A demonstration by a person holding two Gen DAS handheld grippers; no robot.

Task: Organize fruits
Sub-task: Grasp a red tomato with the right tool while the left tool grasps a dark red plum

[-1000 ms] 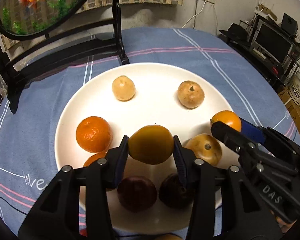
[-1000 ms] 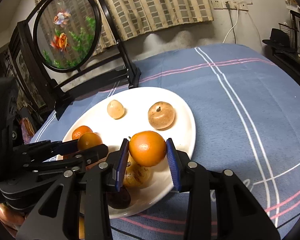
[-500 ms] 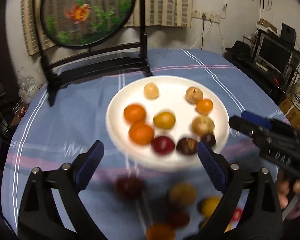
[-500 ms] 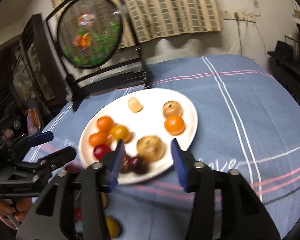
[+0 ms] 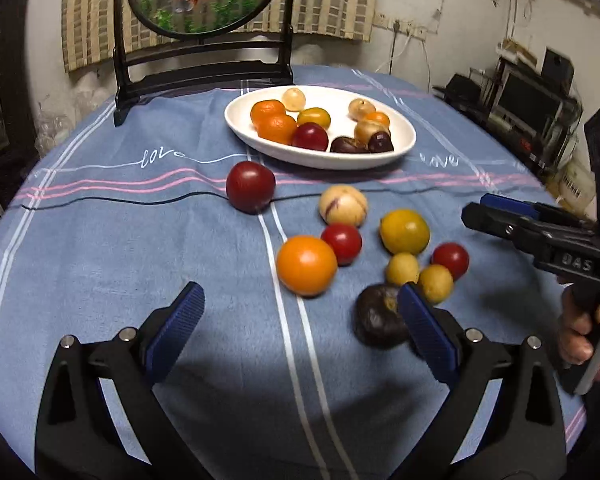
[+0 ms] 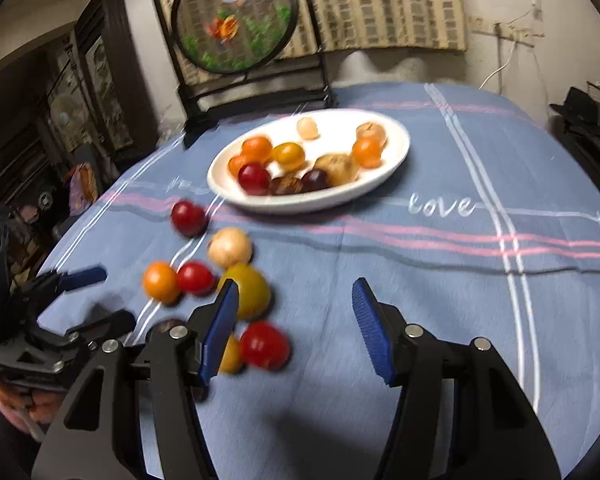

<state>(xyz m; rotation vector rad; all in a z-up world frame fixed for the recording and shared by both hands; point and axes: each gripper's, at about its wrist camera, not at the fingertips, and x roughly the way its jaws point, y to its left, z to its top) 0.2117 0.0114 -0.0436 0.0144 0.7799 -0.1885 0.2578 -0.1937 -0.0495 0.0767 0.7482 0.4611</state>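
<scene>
Fruits just delivered now lie on the white plate (image 5: 320, 160); both hand-held grippers, left (image 5: 300, 332) and right (image 6: 294, 330), have pulled back released and empty over the loose fruit on the worktop (image 5: 100, 240), like the orange (image 5: 306, 265), ready for the next pick.

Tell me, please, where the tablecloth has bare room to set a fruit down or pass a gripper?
Bare tablecloth lies right of the plate and loose fruit cluster, and left of the dark red fruit. It is crowded in the cluster and on the plate's near half.
</scene>
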